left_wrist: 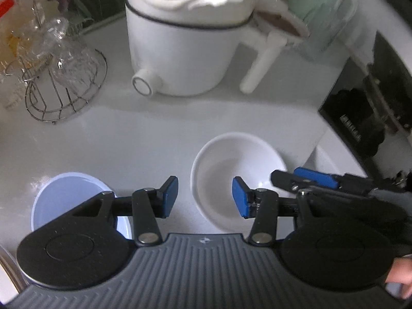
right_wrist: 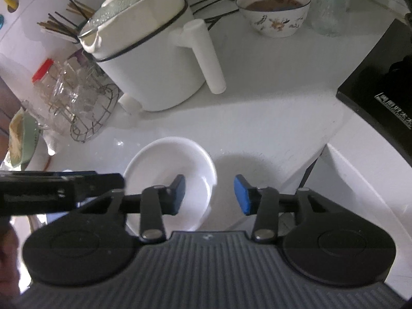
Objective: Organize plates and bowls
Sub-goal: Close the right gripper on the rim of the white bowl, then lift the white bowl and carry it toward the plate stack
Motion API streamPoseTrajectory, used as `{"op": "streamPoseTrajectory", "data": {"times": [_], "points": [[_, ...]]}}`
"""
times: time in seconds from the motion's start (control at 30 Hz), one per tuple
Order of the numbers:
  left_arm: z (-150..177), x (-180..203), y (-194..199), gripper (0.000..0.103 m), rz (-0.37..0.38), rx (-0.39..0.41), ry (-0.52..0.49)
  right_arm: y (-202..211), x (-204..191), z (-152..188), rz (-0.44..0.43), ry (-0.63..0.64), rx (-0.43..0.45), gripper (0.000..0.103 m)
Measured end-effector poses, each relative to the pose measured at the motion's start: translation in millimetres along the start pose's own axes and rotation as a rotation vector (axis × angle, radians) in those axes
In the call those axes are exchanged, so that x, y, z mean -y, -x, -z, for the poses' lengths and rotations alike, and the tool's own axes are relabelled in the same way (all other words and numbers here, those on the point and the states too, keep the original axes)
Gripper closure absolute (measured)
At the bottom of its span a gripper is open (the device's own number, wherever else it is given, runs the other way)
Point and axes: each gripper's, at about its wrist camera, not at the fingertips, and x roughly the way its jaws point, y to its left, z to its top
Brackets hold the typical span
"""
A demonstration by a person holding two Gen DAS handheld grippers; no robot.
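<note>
Here, early stage, nothing stacked yet: left gripper [left_wrist: 204, 197] half-open and empty astride near rim of white bowl [left_wrist: 238, 180], blue bowl [left_wrist: 69, 198] apart at its left, right gripper [right_wrist: 209, 197] part-open, empty, over same bowl's right rim.

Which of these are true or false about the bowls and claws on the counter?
1. The white bowl is empty. True.
2. The left claw is squeezing the white bowl. False: it is open, with nothing between its pads.
3. A blue bowl sits on the counter. True.
4. The flowered bowl is empty. False: it holds something brown.
5. The right claw holds a bowl. False: the white bowl's rim is between its pads, not gripped.
</note>
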Motion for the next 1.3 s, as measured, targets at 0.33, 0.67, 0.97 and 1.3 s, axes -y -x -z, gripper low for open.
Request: {"op": "streamPoseTrajectory", "data": {"times": [0.33, 0.67, 0.97, 1.3], "points": [[-4, -6, -27, 0.069, -0.067, -0.052, 0.022, -14, 7, -3, -0.021, -0.005, -0.042, 0.07], [6, -9, -23, 0.095, -0.029, -0.04, 0.072, -11, 0, 5, -0.028, 0.012, -0.071, 0.089], [9, -19, 6, 0.095, 0.046, -0.018, 0.209, 3, -5, 2, -0.033, 0.037, -0.068, 0.089], [4, 5, 46, 0.095, 0.043, 0.013, 0.109, 40, -13, -9, -0.012, 0.057, -0.059, 0.089]]}}
